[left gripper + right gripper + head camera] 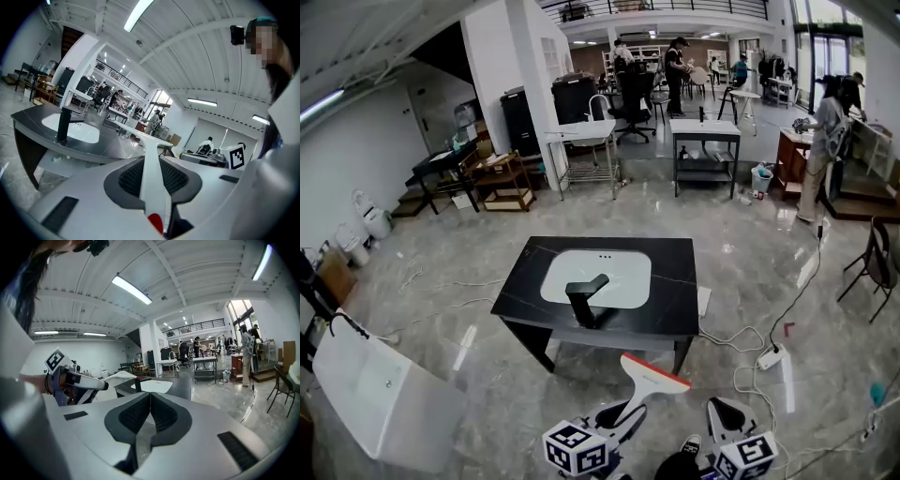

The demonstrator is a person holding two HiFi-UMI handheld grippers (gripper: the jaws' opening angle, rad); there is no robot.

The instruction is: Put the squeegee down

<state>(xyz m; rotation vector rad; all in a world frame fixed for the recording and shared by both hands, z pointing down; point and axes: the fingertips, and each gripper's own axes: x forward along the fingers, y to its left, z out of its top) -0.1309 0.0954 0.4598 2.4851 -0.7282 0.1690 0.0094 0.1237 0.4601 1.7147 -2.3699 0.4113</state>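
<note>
A white squeegee with an orange-red edge on its blade (652, 374) sticks up from my left gripper (622, 413), low in the head view, in front of the black table (675, 281). Its white handle (152, 173) runs between the jaws of the left gripper (153, 161), which is shut on it, and the blade points toward the table (28, 117). The table holds a white sink basin (623, 270) and a black faucet (586, 300). My right gripper (724, 418) is beside the left one, its jaws (150, 395) shut with nothing between them.
A loose white basin (384, 403) lies on the floor at the left. Cables and a power strip (769, 356) run across the floor at the right. A dark chair (877, 262) stands at the far right. Tables, shelves and several people fill the back.
</note>
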